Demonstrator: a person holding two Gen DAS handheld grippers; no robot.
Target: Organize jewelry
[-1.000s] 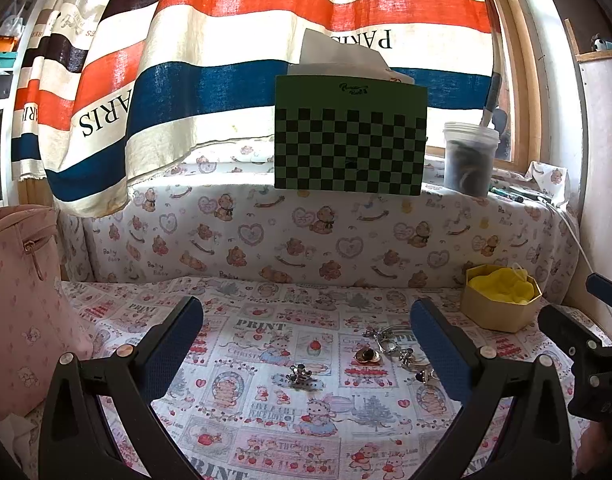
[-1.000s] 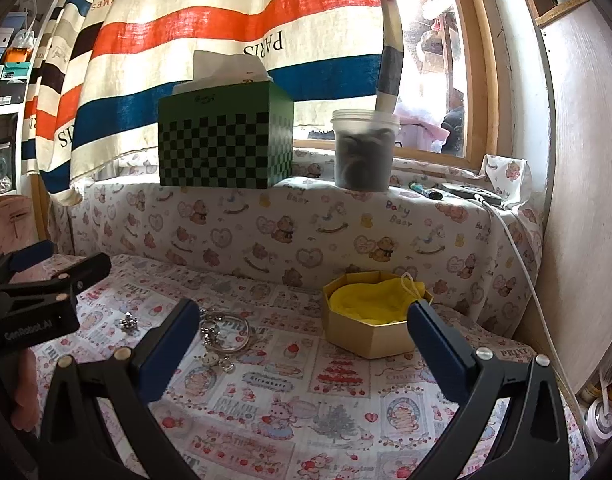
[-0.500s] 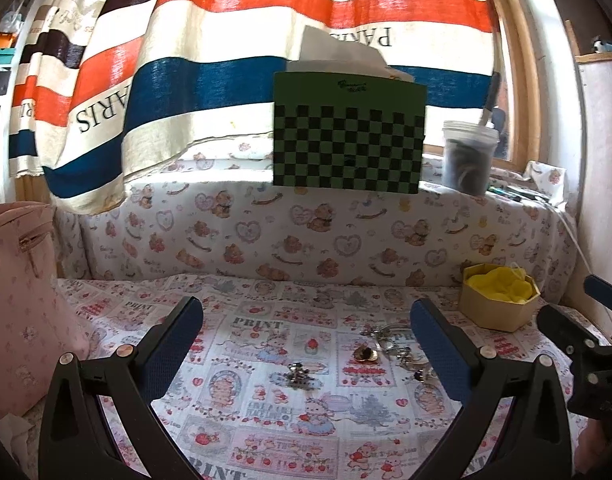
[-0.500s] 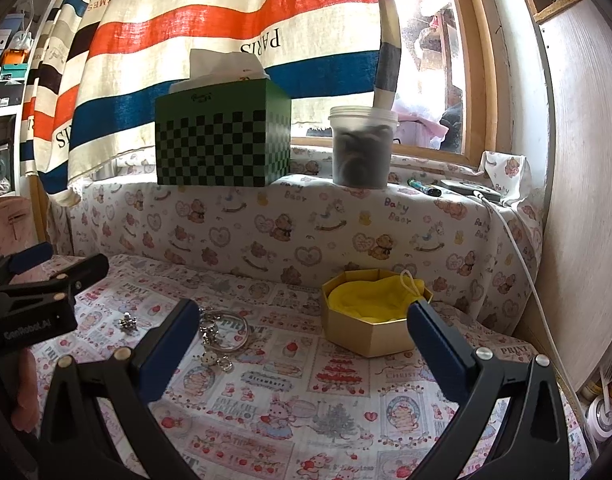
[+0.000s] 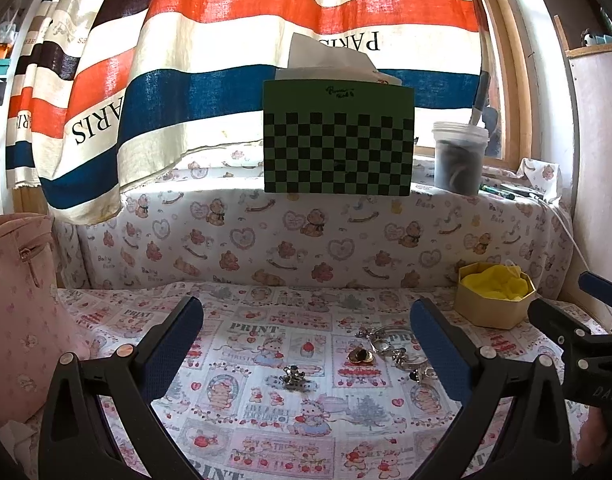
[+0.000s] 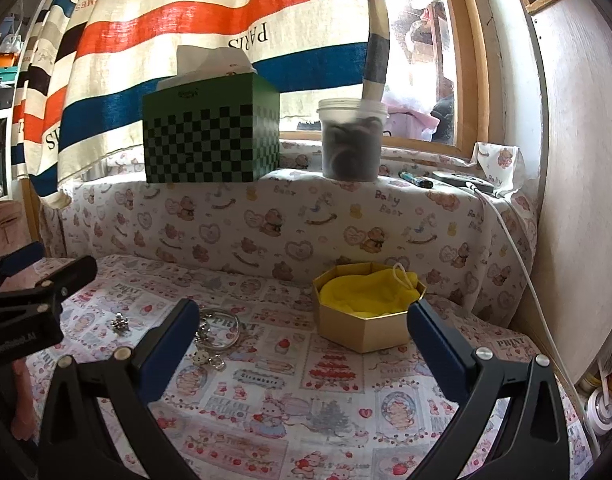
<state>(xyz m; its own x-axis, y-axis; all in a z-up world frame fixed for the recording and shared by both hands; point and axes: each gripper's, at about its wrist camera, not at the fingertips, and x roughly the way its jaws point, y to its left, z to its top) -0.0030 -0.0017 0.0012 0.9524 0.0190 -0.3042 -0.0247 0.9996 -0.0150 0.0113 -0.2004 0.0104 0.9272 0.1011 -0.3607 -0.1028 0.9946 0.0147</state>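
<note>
Ahead, jewelry pile [image 5: 390, 354] between wide-spread left gripper [image 5: 306, 350] fingers; right gripper [image 6: 301, 344] likewise agape.

I see a wood-framed window [image 6: 446, 60] letting in bright daylight, half covered by a striped curtain [image 5: 225, 60]. A bear-print cloth [image 5: 306, 240] drapes the sill ledge. Cartoon-print cloth covers the surface [image 6: 306, 400]. A pale wall panel [image 6: 578, 160] stands at right; shelves [image 6: 1, 80] at far left.

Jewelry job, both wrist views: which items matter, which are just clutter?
Belongs to the job:
- gold box with yellow lining
- small silver charm
- gold ring
- bangle and chain pile

Just lying about:
- checkered tissue box
- lidded plastic tub
- pink bag
- striped curtain
</note>
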